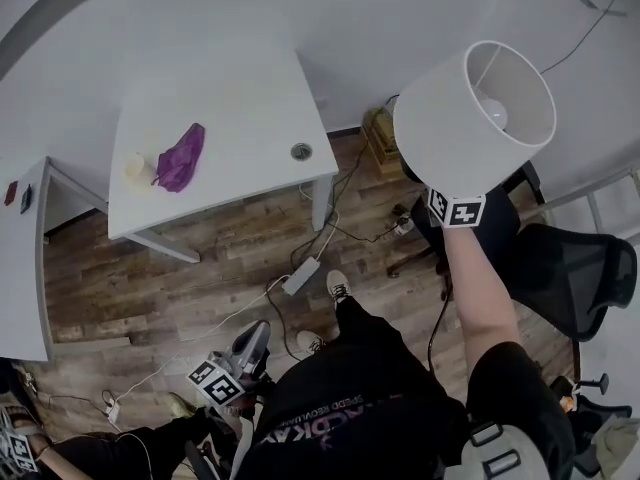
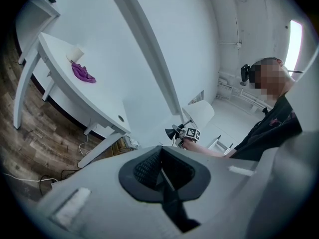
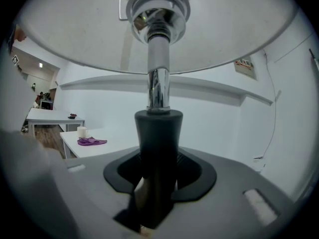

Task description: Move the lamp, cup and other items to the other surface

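My right gripper (image 1: 452, 206) is shut on the lamp (image 1: 472, 106), held up in the air at the right of the head view, white shade on top. In the right gripper view the jaws (image 3: 157, 183) clamp the lamp's black stem (image 3: 158, 133) below its chrome neck. A white cup (image 1: 139, 168) and a purple cloth (image 1: 182, 156) lie on the white table (image 1: 240, 98), far to the left of the lamp. My left gripper (image 1: 248, 350) hangs low over the floor, shut and holding nothing; its pads (image 2: 162, 176) meet.
A second white table (image 1: 20, 268) stands at the far left. A power strip (image 1: 300, 276) and cables lie on the wooden floor. A black office chair (image 1: 575, 268) stands at the right. The table top has a round cable hole (image 1: 301, 151).
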Demonstrator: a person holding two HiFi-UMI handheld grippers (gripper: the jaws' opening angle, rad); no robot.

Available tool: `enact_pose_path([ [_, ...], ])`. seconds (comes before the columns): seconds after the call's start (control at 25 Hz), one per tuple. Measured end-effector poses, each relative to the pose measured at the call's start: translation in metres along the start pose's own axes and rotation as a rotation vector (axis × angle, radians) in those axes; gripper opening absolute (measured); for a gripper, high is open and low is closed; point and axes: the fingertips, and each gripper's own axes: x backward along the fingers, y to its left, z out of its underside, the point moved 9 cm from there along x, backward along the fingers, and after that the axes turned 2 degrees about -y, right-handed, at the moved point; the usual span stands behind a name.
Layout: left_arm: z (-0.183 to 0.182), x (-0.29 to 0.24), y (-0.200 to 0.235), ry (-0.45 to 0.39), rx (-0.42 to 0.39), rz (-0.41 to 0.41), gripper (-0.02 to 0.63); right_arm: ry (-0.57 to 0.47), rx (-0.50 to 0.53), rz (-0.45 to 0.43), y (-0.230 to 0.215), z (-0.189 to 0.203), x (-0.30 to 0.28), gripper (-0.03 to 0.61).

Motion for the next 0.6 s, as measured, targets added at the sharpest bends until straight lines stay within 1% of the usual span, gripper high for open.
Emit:
enact_pose_path([
  [0.24,0.007,-0.026,-0.011,0.078,-0.022,0.071,-0.005,-0.001,-0.012,0.109,-0.051,0.003,0.05,0.155],
  [0.4,0.016,-0.047,-0.017,0.11,-0.034,0.082,-0.005,-0.003,-0.024,0.17,-0.092,0.011,0.069,0.155],
  [0.6,0.032,-0.091,-0.03,0.161,-0.04,0.102,-0.005,0.001,-0.068,0.212,-0.149,0.028,0.086,0.155],
])
